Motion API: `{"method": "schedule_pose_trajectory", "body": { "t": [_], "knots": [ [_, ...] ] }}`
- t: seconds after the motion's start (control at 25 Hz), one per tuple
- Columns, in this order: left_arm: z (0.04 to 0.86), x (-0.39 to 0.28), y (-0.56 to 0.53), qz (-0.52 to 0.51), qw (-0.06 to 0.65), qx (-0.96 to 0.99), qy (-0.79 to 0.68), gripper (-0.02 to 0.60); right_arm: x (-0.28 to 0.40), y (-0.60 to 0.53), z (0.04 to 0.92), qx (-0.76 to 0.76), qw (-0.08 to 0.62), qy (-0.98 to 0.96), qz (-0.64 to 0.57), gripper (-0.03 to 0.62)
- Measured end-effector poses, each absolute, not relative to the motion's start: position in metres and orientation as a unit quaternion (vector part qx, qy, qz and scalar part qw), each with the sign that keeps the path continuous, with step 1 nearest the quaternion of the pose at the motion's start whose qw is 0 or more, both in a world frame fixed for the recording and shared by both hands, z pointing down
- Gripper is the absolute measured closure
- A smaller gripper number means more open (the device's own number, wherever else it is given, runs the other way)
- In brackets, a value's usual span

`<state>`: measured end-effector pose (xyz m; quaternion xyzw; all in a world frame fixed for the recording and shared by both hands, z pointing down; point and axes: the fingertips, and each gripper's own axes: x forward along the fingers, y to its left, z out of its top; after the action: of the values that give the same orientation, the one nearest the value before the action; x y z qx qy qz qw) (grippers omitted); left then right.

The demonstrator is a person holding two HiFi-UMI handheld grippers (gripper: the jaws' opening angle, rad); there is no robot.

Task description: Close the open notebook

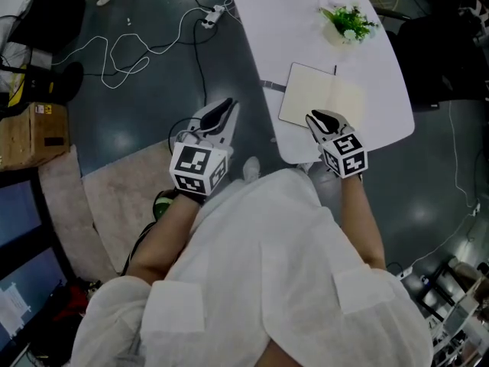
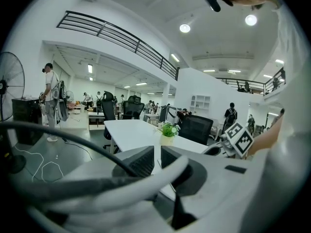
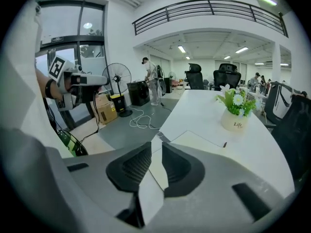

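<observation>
Notebook point(image 1: 317, 94) lies open, centre-right of frame, on desk point(image 1: 290, 14). Right claw point(image 1: 324, 119) over its lower edge, slightly parted, empty. Left claw point(image 1: 220, 112) left of desk, narrowly parted, empty.

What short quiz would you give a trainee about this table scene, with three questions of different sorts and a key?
1. True or false: the notebook lies closed on the white table.
2. Which gripper is over the near edge of the notebook? A) left gripper B) right gripper
3. What stands on the table beyond the notebook?
Key: 1 false, it lies open; 2 B; 3 a potted plant.
</observation>
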<state>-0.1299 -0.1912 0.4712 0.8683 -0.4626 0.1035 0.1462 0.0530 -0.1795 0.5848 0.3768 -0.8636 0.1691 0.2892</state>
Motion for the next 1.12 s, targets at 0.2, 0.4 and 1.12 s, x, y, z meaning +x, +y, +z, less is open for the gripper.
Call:
{"method": "schedule_pose_trajectory", "body": {
  "t": [0.2, 0.4, 1.12],
  "knots": [
    [0.478, -0.129, -0.191, 0.107, 0.151, 0.869, -0.46, 0.543, 0.047, -0.177, 0.607, 0.352, 0.332, -0.861, 0.155, 0.523],
    [0.477, -0.13, -0.191, 0.112, 0.153, 0.868, -0.46, 0.543, 0.038, -0.172, 0.625, 0.322, 0.379, -0.858, 0.129, 0.518],
    [0.491, -0.156, -0.196, 0.13, 0.167, 0.849, -0.484, 0.543, 0.026, -0.16, 0.699, 0.198, 0.579, -0.791, 0.005, 0.496]
  ]
}}
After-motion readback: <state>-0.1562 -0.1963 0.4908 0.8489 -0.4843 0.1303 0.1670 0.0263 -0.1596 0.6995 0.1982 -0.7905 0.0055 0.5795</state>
